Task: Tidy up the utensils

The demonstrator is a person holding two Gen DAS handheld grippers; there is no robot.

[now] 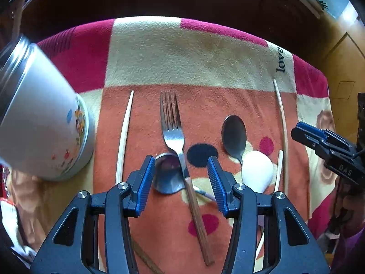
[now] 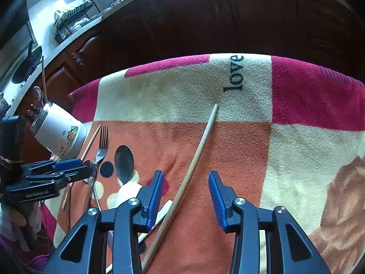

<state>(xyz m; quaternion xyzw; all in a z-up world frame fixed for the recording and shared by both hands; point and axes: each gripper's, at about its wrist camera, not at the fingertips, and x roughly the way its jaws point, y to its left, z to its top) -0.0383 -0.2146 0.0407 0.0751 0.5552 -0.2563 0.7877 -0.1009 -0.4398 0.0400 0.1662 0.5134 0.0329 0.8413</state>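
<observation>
Your left gripper [image 1: 180, 171] hangs low over the blanket [image 1: 182, 52], tongs spread apart, nothing clamped. Directly between its fingers lie a fork [image 1: 172, 127] with a wooden handle and a metal spoon [image 1: 166, 175] crossed under it; the fork's neck rests on the spoon bowl. Right of these sits a second, darker spoon [image 1: 233, 134], its handle disappearing under a white spoon [image 1: 257, 171]. One pale chopstick [image 1: 124, 137] lies left of the fork. Another long chopstick [image 1: 281, 123] runs along the right side, with a shorter pale stick [image 1: 278, 171] just beside it.

Left of the utensils stands a white jar [image 1: 45, 123] with cartoon print and a metal rim. In the right wrist view, a spoon and a stick poke out of its mouth.

Your right gripper [image 2: 186, 189] also hovers with tongs apart, gripping nothing. The long chopstick [image 2: 194, 166] passes diagonally between its fingers, closer to the left finger, flat on the blanket.

Dark wooden cabinets [image 2: 205, 22] rise behind the blanket's far edge; a dish rack [image 2: 73, 16] sits on the counter far left.
</observation>
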